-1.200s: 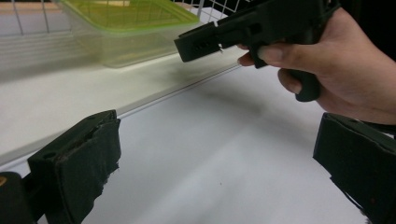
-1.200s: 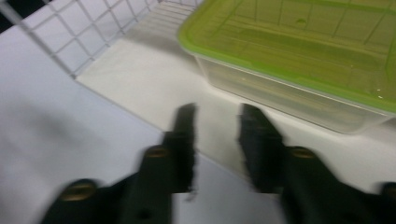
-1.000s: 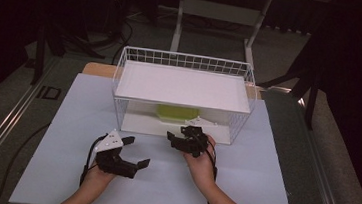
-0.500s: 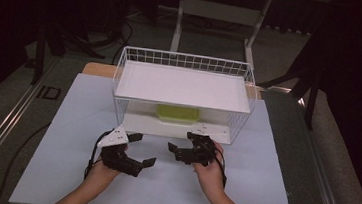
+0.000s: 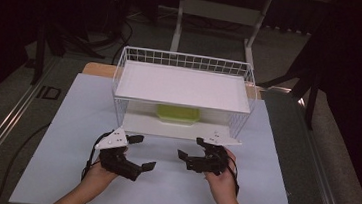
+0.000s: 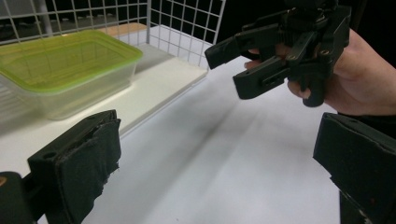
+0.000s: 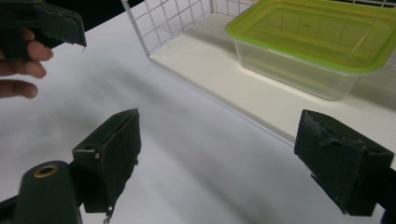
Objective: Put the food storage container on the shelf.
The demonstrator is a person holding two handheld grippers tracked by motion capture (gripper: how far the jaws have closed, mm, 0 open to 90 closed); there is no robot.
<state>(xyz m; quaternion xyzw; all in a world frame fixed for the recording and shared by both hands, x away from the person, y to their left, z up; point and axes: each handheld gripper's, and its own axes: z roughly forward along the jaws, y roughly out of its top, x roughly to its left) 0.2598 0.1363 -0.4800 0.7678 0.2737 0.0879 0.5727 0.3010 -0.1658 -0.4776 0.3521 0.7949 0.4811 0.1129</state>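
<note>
Since a second ago the right hand-held gripper (image 5: 190, 148) has drawn back from the lower shelf of the white wire rack (image 5: 185, 62), where it had been reaching toward the green-lidded plastic container (image 5: 178, 114). It now rests over the white surface (image 5: 68, 106) in front of the rack. Its jaws have just been opening and now stand wide apart with nothing between them. The left hand-held gripper (image 5: 141, 152) has barely shifted.

In the high view both hand-held grippers sit just in front of the rack's open front, left one before its left half, right one before its right half, their jaws turned toward each other. The left hand-held gripper's jaws also stand wide apart and hold nothing; in the left gripper view bare surface shows between its two black pads.

The container sits on the rack's lower shelf, under the flat white upper shelf (image 5: 185, 85) and about midway along the rack. It is upright, its body clear, its yellow-green lid on. It is apart from both hand-held grippers, neither of which touches it. In the right gripper view the container (image 7: 317, 51) lies beyond the front edge of the lower shelf, set back from that edge, with the rack's wire grid behind it. In the left gripper view the container (image 6: 65, 70) stands on the same shelf, and the right hand-held gripper (image 6: 236, 70) hangs above the surface in front of the rack.
</note>
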